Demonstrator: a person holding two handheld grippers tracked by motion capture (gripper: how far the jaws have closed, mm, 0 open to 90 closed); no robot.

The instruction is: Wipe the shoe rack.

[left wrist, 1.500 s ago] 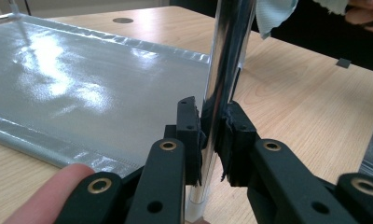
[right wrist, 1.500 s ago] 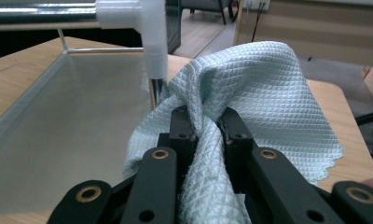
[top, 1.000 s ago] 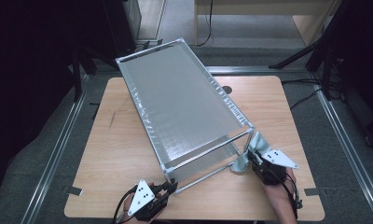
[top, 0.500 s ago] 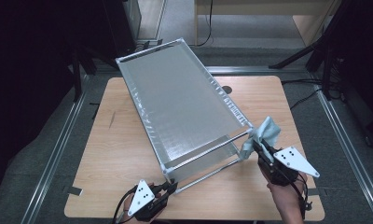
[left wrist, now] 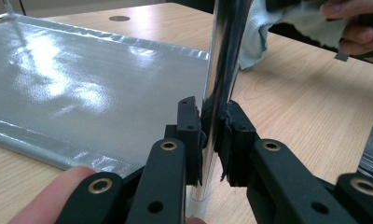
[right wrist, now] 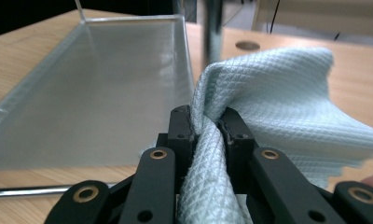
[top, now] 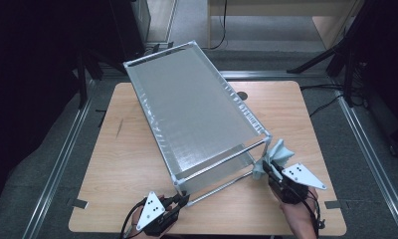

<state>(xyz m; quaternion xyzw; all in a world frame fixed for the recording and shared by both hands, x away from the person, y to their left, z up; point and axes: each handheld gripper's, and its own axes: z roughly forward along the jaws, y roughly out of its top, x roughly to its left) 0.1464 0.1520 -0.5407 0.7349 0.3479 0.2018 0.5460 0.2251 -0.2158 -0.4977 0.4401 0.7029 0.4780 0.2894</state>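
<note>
We see a chrome-framed rack (top: 197,112) with a glossy silvery mesh shelf standing across the wooden tabletop (top: 112,164), reaching toward its near edge. Our left gripper (left wrist: 211,135) is clamped on the rack's shiny round post (left wrist: 224,70) near the front edge. Our right gripper (right wrist: 208,122) pinches a pale blue waffle-weave cloth (right wrist: 278,102), bunched beside the rack's near right corner post.
</note>
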